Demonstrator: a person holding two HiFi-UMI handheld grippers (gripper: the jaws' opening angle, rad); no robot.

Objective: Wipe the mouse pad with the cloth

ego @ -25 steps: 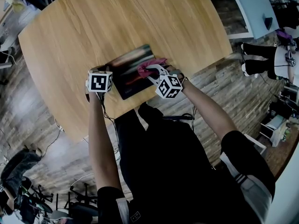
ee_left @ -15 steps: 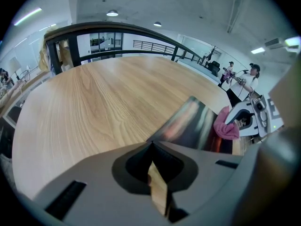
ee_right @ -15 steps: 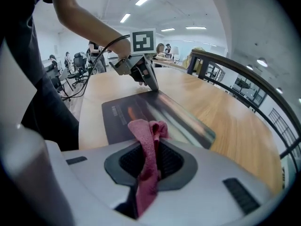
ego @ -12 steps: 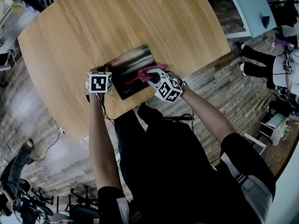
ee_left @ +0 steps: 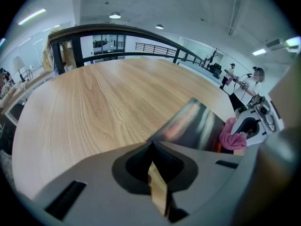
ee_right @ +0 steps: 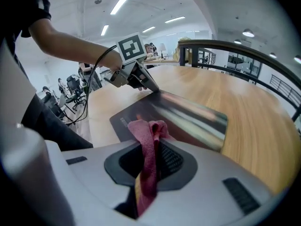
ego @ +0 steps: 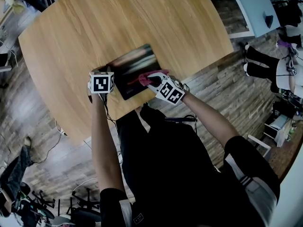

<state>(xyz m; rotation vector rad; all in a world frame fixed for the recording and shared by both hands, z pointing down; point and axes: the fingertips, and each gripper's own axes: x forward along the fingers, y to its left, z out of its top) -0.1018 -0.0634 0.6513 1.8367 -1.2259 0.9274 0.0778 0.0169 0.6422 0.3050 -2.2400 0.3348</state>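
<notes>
Since the earlier frame the right gripper (ego: 152,78) has slid left across the mouse pad (ego: 130,63), nearer the person. The wooden worktop (ego: 142,18) carries the dark pad near its front edge. The left gripper (ee_left: 151,149), jaws together, sits at the pad's corner. The right gripper clamps the pink cloth (ee_right: 146,132), bunched against the pad.

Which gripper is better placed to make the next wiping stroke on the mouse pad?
Right. The right gripper has its jaws shut on the pink cloth, which lies on the mouse pad. The left gripper, shut and empty, sits at the pad's corner.
</notes>
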